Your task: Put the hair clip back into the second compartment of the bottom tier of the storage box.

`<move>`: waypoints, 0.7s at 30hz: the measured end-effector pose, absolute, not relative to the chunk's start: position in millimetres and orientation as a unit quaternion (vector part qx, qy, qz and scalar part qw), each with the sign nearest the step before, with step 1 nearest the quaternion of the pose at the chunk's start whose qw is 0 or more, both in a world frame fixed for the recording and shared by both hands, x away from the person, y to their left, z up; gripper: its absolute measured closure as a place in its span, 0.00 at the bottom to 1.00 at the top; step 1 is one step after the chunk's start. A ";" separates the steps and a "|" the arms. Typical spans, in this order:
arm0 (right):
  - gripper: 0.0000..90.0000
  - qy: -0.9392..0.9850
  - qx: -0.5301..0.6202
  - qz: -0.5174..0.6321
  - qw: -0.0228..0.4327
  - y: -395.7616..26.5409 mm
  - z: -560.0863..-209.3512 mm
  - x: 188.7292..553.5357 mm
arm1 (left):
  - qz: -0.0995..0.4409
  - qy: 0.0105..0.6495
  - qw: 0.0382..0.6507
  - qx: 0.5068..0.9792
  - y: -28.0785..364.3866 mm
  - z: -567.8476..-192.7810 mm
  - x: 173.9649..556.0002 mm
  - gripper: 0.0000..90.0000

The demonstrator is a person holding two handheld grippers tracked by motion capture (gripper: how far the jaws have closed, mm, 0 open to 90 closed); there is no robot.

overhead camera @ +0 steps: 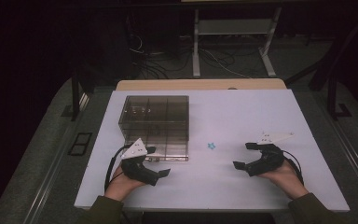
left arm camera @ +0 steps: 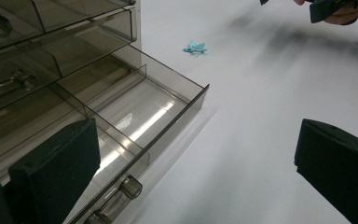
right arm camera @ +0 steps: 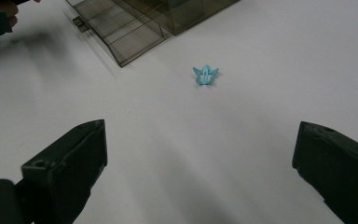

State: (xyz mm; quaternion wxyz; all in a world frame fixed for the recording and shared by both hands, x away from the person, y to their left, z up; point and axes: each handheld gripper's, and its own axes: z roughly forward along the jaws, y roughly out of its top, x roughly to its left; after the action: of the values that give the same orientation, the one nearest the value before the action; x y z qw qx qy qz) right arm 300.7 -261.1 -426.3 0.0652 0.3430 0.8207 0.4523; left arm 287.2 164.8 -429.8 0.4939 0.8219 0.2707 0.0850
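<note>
Left gripper [overhead camera: 156, 161] gapes beside smoky clear-plastic drawer [left arm camera: 135, 116], spiky blue trinket [right arm camera: 205, 74].

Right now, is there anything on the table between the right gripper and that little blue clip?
No. In the right gripper view, bare white table runs from the open right gripper to the blue clip; the high view agrees.
</note>
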 end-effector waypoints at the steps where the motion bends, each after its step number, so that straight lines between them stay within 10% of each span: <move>1: 0.03 0.820 0.343 0.453 0.064 -261.0 -426.4 300.9 | 0.085 0.271 0.494 0.822 164.9 -429.9 287.2 0.00; 21: 0.03 0.818 0.343 0.460 0.043 -252.9 -426.8 314.5 | 0.080 0.268 0.497 0.821 164.9 -430.4 285.6 0.00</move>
State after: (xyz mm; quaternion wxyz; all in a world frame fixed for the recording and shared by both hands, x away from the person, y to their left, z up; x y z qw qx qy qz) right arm 314.5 -252.9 -426.8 0.0430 0.3432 0.8180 0.4596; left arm 285.6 164.9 -430.4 0.4968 0.8214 0.2685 0.0803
